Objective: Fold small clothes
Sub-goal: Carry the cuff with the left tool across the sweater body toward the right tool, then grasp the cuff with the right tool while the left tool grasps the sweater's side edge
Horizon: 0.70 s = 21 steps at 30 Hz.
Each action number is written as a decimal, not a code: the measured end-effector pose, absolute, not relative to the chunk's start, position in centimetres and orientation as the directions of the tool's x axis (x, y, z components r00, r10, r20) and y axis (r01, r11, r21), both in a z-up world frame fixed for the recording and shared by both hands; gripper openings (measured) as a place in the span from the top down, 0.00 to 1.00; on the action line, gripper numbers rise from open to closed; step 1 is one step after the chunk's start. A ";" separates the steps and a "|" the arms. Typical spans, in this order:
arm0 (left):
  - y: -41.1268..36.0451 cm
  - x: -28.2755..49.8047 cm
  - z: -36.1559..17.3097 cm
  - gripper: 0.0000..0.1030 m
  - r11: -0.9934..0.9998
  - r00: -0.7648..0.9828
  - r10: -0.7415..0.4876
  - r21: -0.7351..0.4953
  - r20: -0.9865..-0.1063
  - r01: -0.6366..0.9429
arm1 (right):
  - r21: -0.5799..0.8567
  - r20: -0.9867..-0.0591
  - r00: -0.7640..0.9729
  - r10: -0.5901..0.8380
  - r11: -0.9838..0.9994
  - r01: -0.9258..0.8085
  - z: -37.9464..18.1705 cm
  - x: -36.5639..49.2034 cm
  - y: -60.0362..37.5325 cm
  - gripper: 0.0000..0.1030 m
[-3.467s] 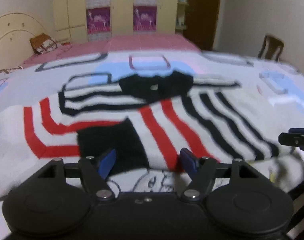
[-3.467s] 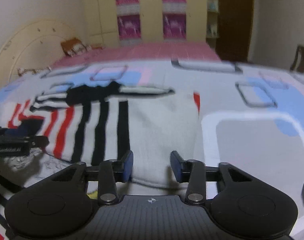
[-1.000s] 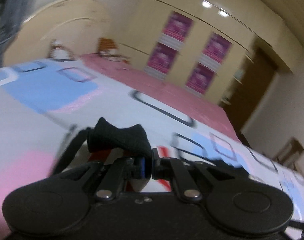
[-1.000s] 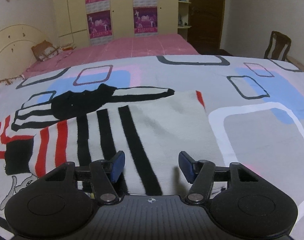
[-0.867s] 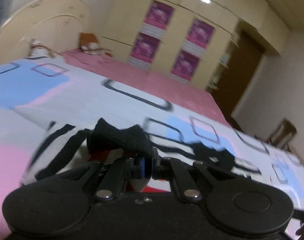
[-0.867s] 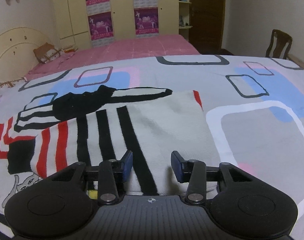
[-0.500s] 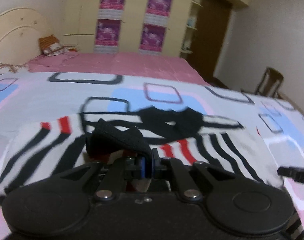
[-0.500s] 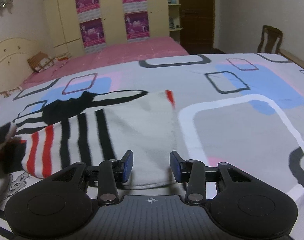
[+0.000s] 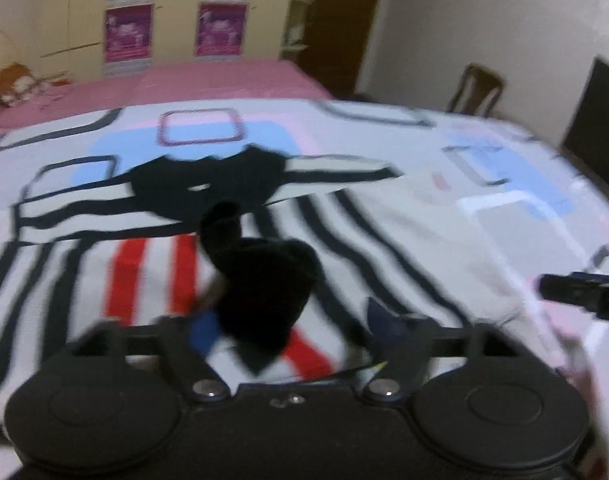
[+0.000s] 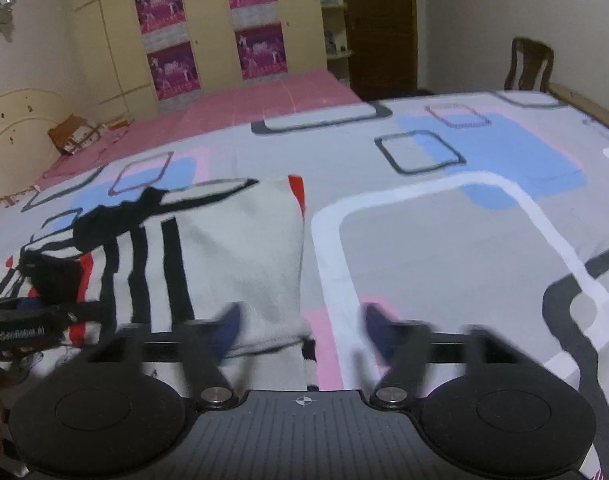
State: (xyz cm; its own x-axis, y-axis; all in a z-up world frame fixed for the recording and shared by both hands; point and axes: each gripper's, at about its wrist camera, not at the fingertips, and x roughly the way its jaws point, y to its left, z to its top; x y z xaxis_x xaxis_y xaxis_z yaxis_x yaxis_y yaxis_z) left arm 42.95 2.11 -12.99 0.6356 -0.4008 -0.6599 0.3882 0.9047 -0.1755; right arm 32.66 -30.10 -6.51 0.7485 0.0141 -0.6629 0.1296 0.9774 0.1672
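The striped sweater [image 9: 152, 264] lies spread on the bed [image 10: 444, 240], over a quilt printed with blue, pink and grey rounded squares; its body is white with black and red stripes, and its black collar [image 9: 208, 184] sits toward the far side. In the left wrist view the left hand-held gripper [image 9: 290, 326] is released, its blue-padded fingers [image 9: 202, 330] wide apart; a black cuff [image 9: 264, 292] of the sweater sits bunched between them, close against the left pad, though blur hides whether it touches. The right hand-held gripper [image 10: 300, 330] is likewise released, fingers [image 10: 228, 328] spread low over the near right corner of the sweater; the plain white hem lies between them, with pink quilt showing beside it. Each gripper's tip shows at the edge of the other's view. A pink sheet [image 10: 244, 108] covers the far part of the bed; a yellow wardrobe [image 10: 104, 40] with purple posters [image 10: 260, 56] stands behind; a wooden chair [image 10: 530, 64] stands at the right wall.
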 end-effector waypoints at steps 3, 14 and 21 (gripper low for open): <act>3.3 41.7 -11.9 0.42 0.928 0.694 -0.354 -0.142 -0.626 0.345 | 0.188 -0.644 0.763 0.063 0.979 0.078 -5.9 32.7 -29.1 0.27; 19.8 33.0 -8.2 0.41 1.000 0.835 -0.009 -0.013 -0.550 0.002 | 0.322 -0.618 0.726 0.302 0.939 -0.116 -6.1 35.3 -20.6 0.42; 22.8 33.3 -11.7 0.53 0.999 0.754 -0.045 -0.037 -0.655 0.028 | 0.392 -0.665 0.670 0.332 0.918 -0.065 -8.2 38.1 -17.6 0.45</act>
